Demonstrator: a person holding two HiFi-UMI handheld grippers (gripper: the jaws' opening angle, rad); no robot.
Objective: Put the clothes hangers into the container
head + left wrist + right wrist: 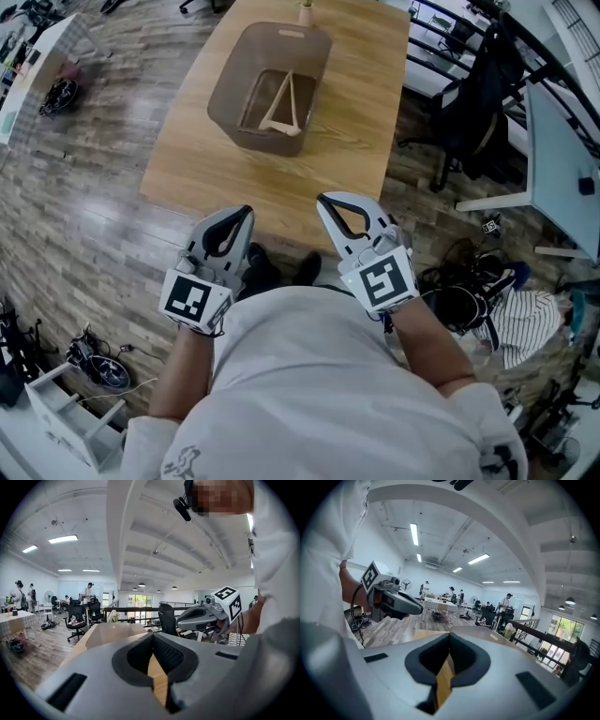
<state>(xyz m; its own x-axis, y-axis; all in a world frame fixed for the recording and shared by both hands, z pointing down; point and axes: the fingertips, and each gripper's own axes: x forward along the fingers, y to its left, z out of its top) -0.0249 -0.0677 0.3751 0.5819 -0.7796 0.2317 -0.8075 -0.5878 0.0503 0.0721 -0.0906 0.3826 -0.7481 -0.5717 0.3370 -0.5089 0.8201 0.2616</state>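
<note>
A taupe plastic container [272, 89] stands on the far half of the wooden table [356, 159], and a light-coloured clothes hanger [284, 105] leans inside it. Both grippers hang close to my body, over the floor just short of the table's near edge. My left gripper [247, 212] [152, 637] is shut with nothing between its jaws. My right gripper [322, 199] [449, 637] is also shut and empty. Each gripper appears in the other's view, pointing toward the table. No hanger lies on the bare tabletop.
A black office chair [478, 103] and a white desk [562, 178] stand to the right of the table. Cables and a striped cloth [516, 323] lie on the floor at the right. A white shelf unit [66, 412] is at the lower left.
</note>
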